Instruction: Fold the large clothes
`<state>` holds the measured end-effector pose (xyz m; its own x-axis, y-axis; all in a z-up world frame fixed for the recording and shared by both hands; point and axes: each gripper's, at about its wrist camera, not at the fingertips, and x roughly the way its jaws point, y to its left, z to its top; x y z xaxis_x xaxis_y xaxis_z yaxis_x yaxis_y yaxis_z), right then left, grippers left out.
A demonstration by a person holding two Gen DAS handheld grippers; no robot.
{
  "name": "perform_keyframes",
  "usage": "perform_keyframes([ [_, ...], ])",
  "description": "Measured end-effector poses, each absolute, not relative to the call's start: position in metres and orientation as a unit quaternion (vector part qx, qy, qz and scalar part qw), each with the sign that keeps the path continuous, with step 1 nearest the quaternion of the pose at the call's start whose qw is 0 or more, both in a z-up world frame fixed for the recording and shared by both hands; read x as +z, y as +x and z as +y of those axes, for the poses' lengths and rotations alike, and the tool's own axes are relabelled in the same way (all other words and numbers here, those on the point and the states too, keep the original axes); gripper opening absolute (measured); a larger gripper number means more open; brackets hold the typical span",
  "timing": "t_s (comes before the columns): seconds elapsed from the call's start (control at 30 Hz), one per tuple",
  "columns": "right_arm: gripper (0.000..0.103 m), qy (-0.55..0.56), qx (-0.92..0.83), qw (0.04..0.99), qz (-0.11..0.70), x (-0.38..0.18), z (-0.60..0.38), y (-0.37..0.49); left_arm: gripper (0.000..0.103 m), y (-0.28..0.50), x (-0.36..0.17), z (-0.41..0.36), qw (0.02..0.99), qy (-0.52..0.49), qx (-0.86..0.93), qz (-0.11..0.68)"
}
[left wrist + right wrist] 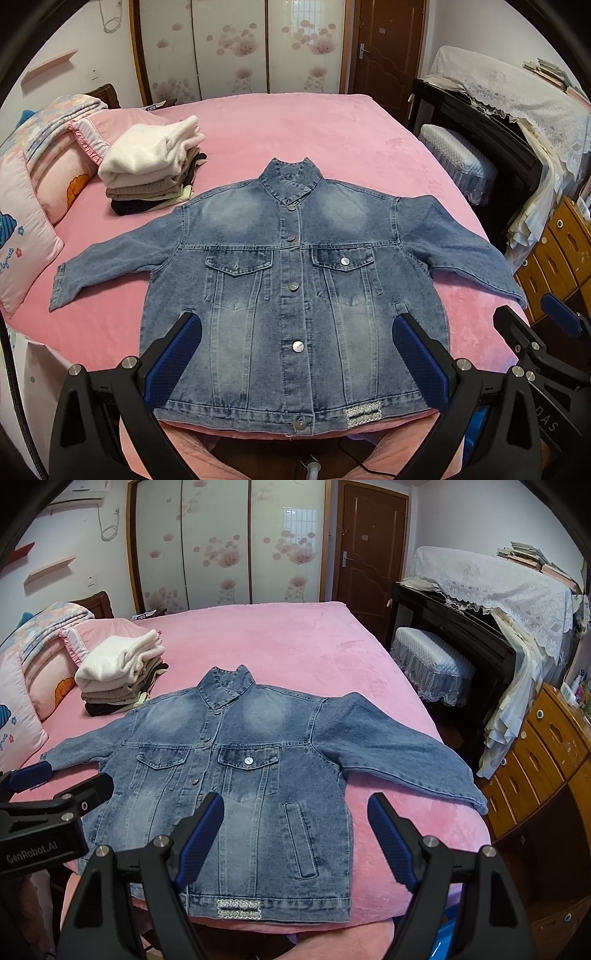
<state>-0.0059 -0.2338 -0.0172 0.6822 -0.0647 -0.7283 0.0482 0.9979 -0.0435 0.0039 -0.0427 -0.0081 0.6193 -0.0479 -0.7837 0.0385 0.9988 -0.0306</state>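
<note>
A blue denim jacket (291, 280) lies flat and buttoned, front up, on the pink bed (295, 125), collar far, hem at the near edge, both sleeves spread out. My left gripper (295, 350) is open and empty above the jacket's lower front. My right gripper (295, 834) is open and empty above the jacket's (240, 775) right hem side. The right gripper also shows at the right edge of the left wrist view (546, 332). The left gripper shows at the left of the right wrist view (44, 786).
A stack of folded clothes (151, 166) sits on the bed's far left beside pillows (33, 206). A covered piano (491, 602) and stool (432, 661) stand to the right, with wooden drawers (543, 760) nearer. Wardrobe and door stand behind.
</note>
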Motion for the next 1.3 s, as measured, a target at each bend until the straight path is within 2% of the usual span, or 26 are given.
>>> perform_keyframes([
  [0.5, 0.08, 0.021, -0.062, 0.914, 0.401, -0.031, -0.289, 0.011, 0.103, 0.042, 0.0, -0.098, 0.913, 0.036, -0.062, 0.401],
  [0.9, 0.08, 0.052, -0.118, 0.915, 0.383, -0.033, -0.369, 0.035, 0.103, 0.079, 0.022, -0.188, 0.913, 0.089, -0.165, 0.362],
  [1.13, 0.08, 0.104, -0.191, 0.892, 0.396, -0.061, -0.458, 0.048, 0.103, 0.116, 0.001, -0.247, 0.913, 0.108, -0.186, 0.348],
  [1.3, 0.072, 0.156, -0.214, 0.865, 0.425, -0.102, -0.517, 0.055, 0.103, 0.154, -0.047, -0.279, 0.894, 0.097, -0.193, 0.392],
])
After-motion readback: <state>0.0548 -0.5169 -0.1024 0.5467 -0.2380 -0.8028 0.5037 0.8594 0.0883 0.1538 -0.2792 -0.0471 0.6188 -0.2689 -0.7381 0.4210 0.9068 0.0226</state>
